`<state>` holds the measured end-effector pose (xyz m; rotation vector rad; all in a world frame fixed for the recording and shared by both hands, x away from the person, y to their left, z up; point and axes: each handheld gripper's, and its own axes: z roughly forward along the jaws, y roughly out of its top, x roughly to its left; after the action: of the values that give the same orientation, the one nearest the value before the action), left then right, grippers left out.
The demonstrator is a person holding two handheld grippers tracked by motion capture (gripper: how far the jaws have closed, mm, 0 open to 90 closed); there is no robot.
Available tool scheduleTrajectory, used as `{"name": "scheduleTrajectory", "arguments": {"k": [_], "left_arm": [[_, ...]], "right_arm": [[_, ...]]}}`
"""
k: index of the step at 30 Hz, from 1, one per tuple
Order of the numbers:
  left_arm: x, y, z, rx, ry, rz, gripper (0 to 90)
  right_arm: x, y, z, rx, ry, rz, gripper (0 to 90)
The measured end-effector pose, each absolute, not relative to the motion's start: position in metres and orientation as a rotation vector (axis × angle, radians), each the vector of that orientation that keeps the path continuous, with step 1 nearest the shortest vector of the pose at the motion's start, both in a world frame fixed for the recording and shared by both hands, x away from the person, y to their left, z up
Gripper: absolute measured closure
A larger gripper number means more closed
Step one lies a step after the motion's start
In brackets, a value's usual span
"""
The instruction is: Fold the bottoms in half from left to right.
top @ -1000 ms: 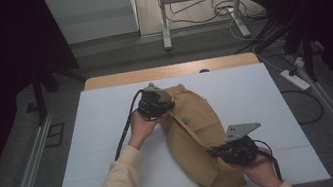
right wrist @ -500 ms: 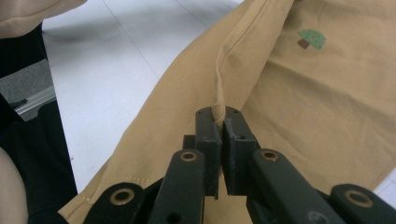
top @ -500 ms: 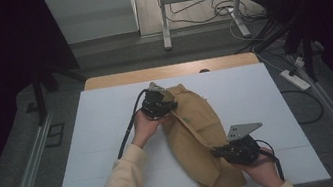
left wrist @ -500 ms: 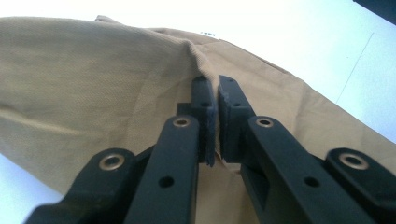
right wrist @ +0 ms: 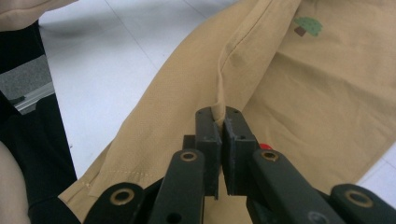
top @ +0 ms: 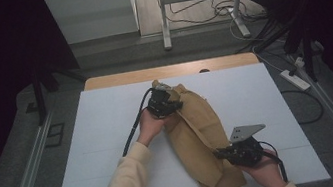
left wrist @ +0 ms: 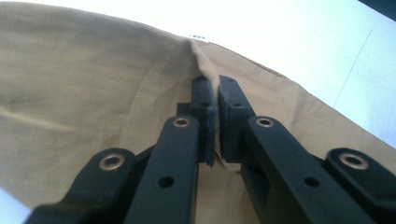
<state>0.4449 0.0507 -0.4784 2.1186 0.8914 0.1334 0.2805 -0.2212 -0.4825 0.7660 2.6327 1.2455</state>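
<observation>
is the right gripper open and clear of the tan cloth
No, in the right gripper view the right gripper has its jaws closed on a raised fold of the tan cloth.

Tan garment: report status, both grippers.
Left gripper shut on tan garment, far end. Right gripper shut on near fold. Garment bunched on white table. Nothing obstructing.

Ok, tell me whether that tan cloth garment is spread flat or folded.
Folded, not flat: the tan cloth garment lies doubled lengthwise on the white table, with a raised fold pinched in the right tool.
</observation>
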Motion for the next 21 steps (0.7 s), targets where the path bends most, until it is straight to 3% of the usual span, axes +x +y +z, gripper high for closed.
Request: {"name": "scheduleTrajectory", "arguments": {"k": [21], "left_arm": [[0.449,0.025,-0.486,2.154,0.864,0.120,85.1]], "right_arm": [[0.274,-0.232,-0.488,0.804,2.640,1.216,85.7]]}}
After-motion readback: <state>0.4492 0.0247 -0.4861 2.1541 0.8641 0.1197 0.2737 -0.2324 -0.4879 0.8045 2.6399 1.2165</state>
